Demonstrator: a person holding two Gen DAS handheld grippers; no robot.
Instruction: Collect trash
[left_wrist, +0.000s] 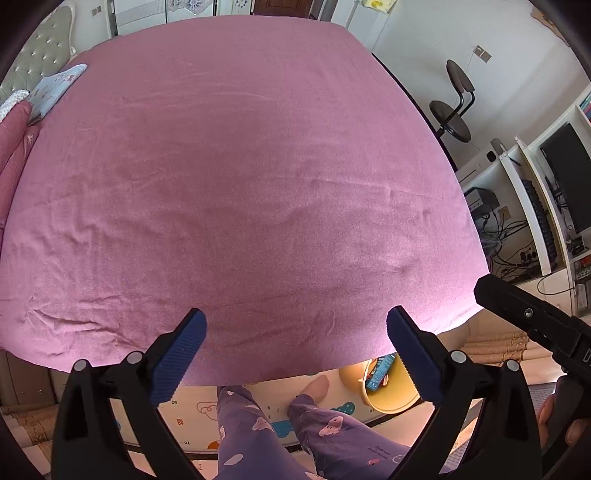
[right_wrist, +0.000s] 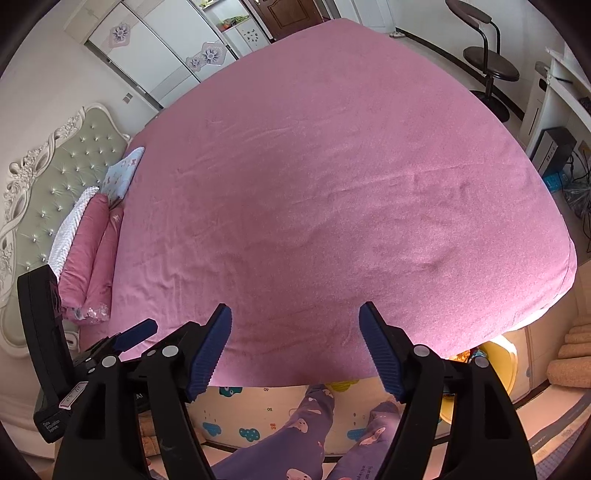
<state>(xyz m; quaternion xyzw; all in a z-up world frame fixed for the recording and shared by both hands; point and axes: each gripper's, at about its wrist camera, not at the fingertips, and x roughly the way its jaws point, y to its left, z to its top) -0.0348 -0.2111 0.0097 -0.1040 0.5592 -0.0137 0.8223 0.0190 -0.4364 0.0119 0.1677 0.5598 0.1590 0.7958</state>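
Observation:
My left gripper (left_wrist: 295, 332) is open and empty above the near edge of a bed with a pink sheet (left_wrist: 236, 177). My right gripper (right_wrist: 295, 328) is open and empty above the same near edge of the bed (right_wrist: 332, 177). A yellow bin (left_wrist: 391, 395) stands on the floor by the bed's near right corner, with a blue wrapper (left_wrist: 380, 371) and other trash inside. The bin also shows in the right wrist view (right_wrist: 498, 362), partly hidden behind my right finger. No trash shows on the sheet. The right gripper's body (left_wrist: 535, 317) shows at the right of the left wrist view.
Pillows and a folded pink quilt (right_wrist: 92, 251) lie by the padded headboard (right_wrist: 55, 177) at the left. A black stool (left_wrist: 452, 110) and a computer desk (left_wrist: 546, 192) stand to the right. The person's legs in purple pyjamas (left_wrist: 295, 432) stand on a patterned mat.

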